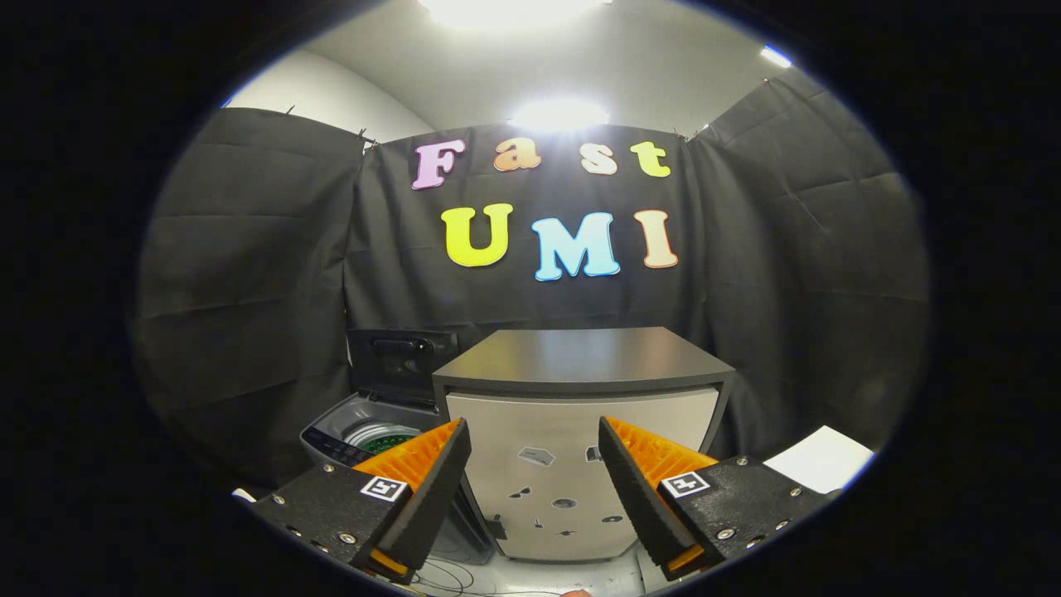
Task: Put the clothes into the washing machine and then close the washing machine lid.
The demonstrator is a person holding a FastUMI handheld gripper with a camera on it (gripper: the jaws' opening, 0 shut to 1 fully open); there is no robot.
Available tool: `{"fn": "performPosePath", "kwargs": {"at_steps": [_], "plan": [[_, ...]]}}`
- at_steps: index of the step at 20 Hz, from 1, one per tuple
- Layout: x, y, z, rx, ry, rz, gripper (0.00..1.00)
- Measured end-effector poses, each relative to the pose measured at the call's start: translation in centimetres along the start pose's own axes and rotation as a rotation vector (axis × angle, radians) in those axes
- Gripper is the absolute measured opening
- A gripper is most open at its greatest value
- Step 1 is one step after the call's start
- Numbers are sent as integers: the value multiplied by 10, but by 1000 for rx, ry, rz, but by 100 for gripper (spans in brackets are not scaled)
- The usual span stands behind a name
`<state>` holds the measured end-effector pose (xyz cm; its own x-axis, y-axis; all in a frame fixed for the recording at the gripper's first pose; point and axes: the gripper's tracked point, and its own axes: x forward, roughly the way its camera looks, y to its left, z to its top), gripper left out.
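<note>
Washing machine [377,431]: on the floor against the cabinet's [580,431] left side, lid [402,358] raised upright, drum exposed. Gripper [535,464]: fingers spread wide, holding nothing, cabinet front visible between them.

A small grey top-loading washing machine [365,431] stands with its black lid [400,358] raised upright, something green [388,443] visible inside its pale drum. Its dark control strip [336,448] carries rows of small pale markings. Beside it stands a box-shaped cabinet [572,473] with a dark charcoal top [584,356] and a pale silver-beige front, that front dotted with small dark, irregular marks. The open claw [535,477], holding nothing, wears speckled black mounts, each carrying a square black-and-white coded tag [386,487]. A white sheet [821,458] lies near the cabinet. Creased black cloth [249,290] drapes the booth's walls beneath a pale grey ceiling [663,66].
</note>
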<state>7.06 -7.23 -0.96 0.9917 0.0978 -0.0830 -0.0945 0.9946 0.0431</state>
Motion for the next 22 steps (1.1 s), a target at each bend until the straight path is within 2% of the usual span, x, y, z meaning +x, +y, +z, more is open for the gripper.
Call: {"fn": "performPosePath", "kwargs": {"at_steps": [22], "plan": [[20, 22, 4, -9, -18, 48, 96]]}}
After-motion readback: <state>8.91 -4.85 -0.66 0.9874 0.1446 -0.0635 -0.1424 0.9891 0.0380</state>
